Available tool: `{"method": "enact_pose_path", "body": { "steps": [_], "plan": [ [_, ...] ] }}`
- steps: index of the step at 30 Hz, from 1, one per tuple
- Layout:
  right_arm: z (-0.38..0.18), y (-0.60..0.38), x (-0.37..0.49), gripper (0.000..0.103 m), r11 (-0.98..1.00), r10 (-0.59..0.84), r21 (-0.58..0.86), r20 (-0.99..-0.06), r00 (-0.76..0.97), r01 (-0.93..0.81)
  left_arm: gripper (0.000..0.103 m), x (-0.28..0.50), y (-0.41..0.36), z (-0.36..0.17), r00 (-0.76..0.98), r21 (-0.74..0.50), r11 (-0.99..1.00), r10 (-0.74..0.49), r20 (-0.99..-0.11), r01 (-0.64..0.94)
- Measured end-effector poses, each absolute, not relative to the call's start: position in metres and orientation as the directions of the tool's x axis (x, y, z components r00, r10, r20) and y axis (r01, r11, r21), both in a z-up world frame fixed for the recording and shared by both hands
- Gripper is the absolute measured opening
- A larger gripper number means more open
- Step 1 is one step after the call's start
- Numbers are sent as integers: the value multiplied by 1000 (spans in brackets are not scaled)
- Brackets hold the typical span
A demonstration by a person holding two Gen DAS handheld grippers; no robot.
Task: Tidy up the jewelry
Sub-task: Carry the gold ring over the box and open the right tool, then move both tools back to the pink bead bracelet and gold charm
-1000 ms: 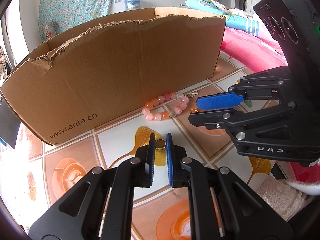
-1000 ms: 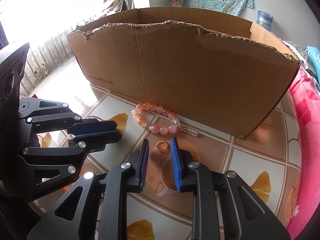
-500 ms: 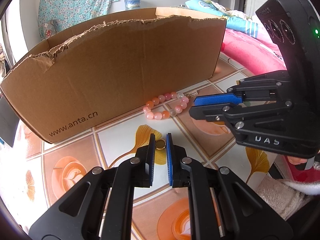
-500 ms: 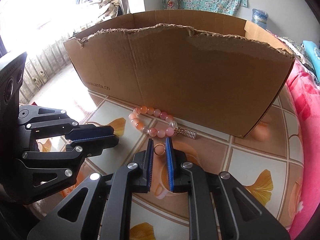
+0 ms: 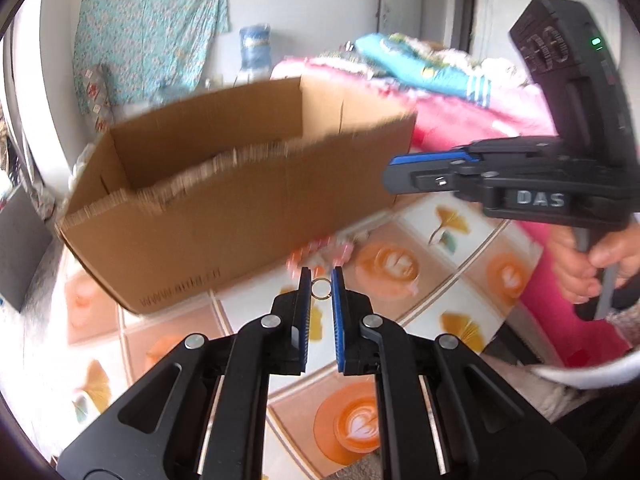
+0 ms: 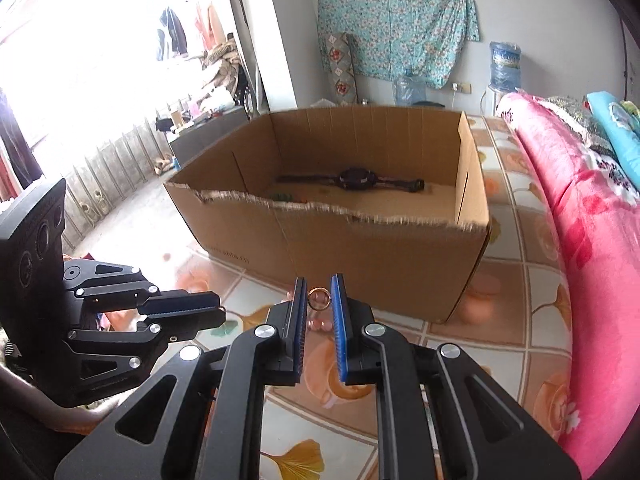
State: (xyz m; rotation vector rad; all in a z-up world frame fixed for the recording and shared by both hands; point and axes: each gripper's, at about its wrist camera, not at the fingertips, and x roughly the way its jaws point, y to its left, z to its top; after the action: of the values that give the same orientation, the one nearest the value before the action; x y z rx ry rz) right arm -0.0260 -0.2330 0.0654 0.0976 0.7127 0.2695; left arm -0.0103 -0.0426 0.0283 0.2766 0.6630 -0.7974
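Note:
My left gripper (image 5: 320, 280) is shut on a small gold ring (image 5: 320, 289), held in the air in front of the cardboard box (image 5: 248, 204). My right gripper (image 6: 319, 286) is shut on another gold ring (image 6: 319, 299), also lifted, level with the box's torn front rim (image 6: 332, 212). A black wristwatch (image 6: 354, 179) and something green lie inside the box. The pink bead bracelet (image 5: 320, 254) lies blurred on the table by the box's front wall. The right gripper also shows in the left wrist view (image 5: 404, 172); the left gripper shows in the right wrist view (image 6: 208, 310).
The table (image 6: 516, 288) has a tile-pattern cloth with coffee and leaf prints. A pink blanket (image 6: 580, 216) lies along the right side. A water dispenser bottle (image 6: 505, 64) and patterned curtain stand at the far wall.
Both grippers have risen from the table with their rings, so the box's inside now shows. The right gripper shut on its ring between the first two frames. The bracelet stayed on the table.

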Motion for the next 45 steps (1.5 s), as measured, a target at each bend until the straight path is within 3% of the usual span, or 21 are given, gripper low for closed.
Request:
{"method": "enact_pose_path", "body": {
  "steps": [6,9,16,19,22,27,33,35,37,43,45],
  "plan": [
    [109,-243,-5,13,945,327,210,-541,775,-252,9,12,-45,89,543,-23,659,-638,-546,752],
    [109,-247,22,13,945,327,222,-570,754,-241,9,45,-56,91,537,-37,680,-609,-584,732],
    [75,-260,79,13,949,304,281,-693,653,-144,9,127,-71,64,410,-211,749,-549,-728,628],
    [74,-264,82,13,948,303,287,-691,657,-136,11,141,-63,54,379,-281,754,-570,-729,593],
    [78,-269,79,14,946,306,295,-675,672,-135,16,148,-60,47,372,-308,756,-579,-725,577],
    [82,-279,76,14,939,315,320,-656,685,-125,16,154,-53,44,381,-330,764,-585,-716,554],
    [89,-289,64,16,921,341,369,-619,707,-121,16,142,-39,57,416,-333,753,-611,-673,567],
    [93,-293,58,30,914,349,388,-600,720,-120,16,133,-33,63,428,-328,743,-625,-653,583],
    [98,-298,50,36,905,357,408,-577,735,-120,18,121,-27,69,437,-328,728,-644,-628,602],
    [111,-307,8,36,876,403,450,-487,775,-173,39,71,1,80,383,-388,595,-777,-499,704],
    [107,-311,-11,37,854,434,482,-454,779,-195,41,54,9,79,343,-407,543,-815,-467,734]
  ]
}}
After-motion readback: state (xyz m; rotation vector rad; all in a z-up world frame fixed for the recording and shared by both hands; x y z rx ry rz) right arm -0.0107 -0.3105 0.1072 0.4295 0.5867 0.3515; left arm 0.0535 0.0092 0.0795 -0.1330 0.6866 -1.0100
